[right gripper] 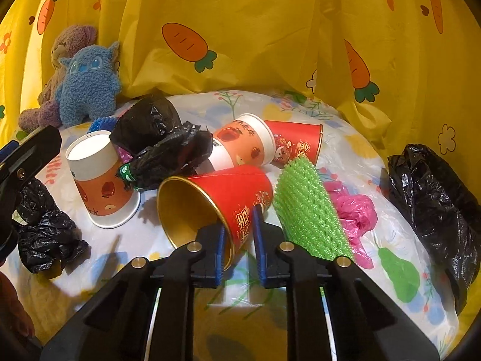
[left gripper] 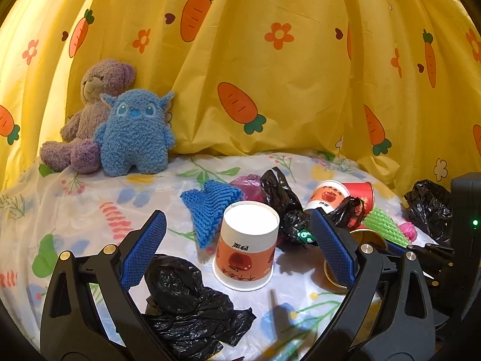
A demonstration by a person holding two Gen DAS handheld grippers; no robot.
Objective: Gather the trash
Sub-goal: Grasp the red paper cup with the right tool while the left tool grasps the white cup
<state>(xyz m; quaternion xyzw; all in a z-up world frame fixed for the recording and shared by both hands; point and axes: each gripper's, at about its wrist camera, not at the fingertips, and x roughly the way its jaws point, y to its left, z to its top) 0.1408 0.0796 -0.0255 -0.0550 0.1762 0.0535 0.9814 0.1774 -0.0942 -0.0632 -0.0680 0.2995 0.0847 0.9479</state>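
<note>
My left gripper (left gripper: 237,237) is open, its blue pads either side of an upside-down white and orange paper cup (left gripper: 245,246). A crumpled black bag (left gripper: 189,303) lies below its left finger. My right gripper (right gripper: 239,225) is shut on the rim of a red cup with a gold inside (right gripper: 210,204) that lies on its side. That upside-down paper cup also shows in the right wrist view (right gripper: 102,180). Behind lie another orange cup (right gripper: 243,144), a second red cup (right gripper: 297,144), a black bag (right gripper: 162,144) and a green foam net (right gripper: 309,210).
A blue foam net (left gripper: 210,207), pink plastic (right gripper: 354,213) and a large black bag (right gripper: 433,204) lie on the floral tablecloth (left gripper: 90,210). A blue plush (left gripper: 135,132) and a purple bear (left gripper: 90,111) sit at the back left against the yellow carrot curtain (left gripper: 270,60).
</note>
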